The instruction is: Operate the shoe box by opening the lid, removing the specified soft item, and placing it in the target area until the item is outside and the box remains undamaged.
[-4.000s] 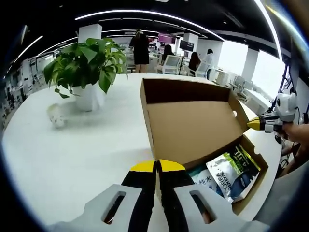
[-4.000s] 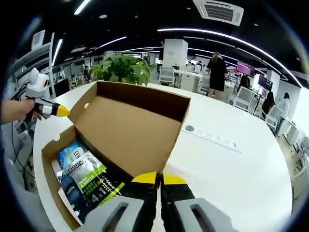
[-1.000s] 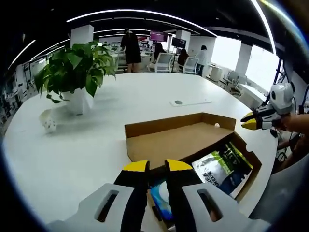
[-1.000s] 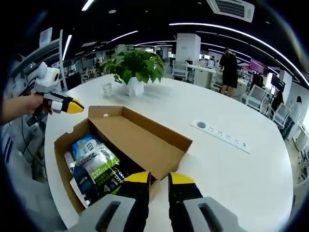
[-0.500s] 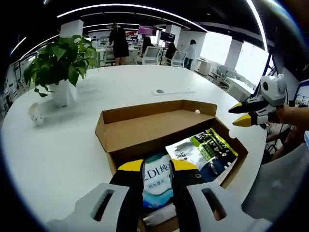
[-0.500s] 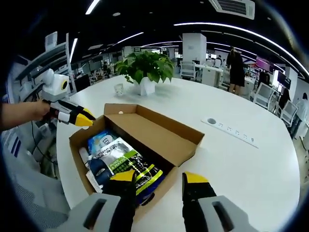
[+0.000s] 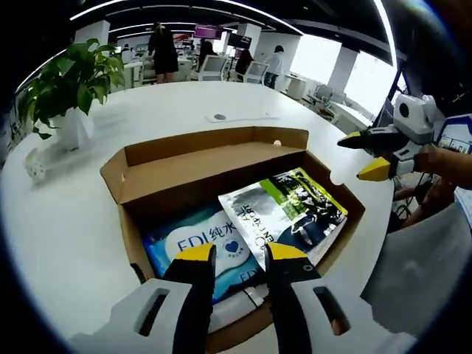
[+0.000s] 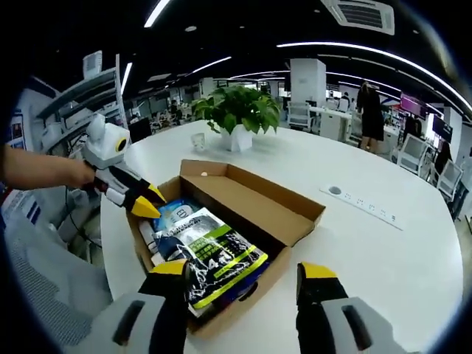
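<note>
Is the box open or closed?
Open. The shoe box has its lid laid back, and the green packet and blue packet show inside.

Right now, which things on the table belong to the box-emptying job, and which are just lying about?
Job: shoe box, blue wipes pack, green-and-white pouch, left gripper, right gripper.

Lying about: potted plant, small cup, power strip.

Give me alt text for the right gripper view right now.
An open cardboard box sits on a white table, lid folded back, with a green-and-black pack lying on a blue pack inside. The right gripper is open just short of the box's near end; the left gripper, also open, reaches in from the far side. A potted plant stands behind.
</note>
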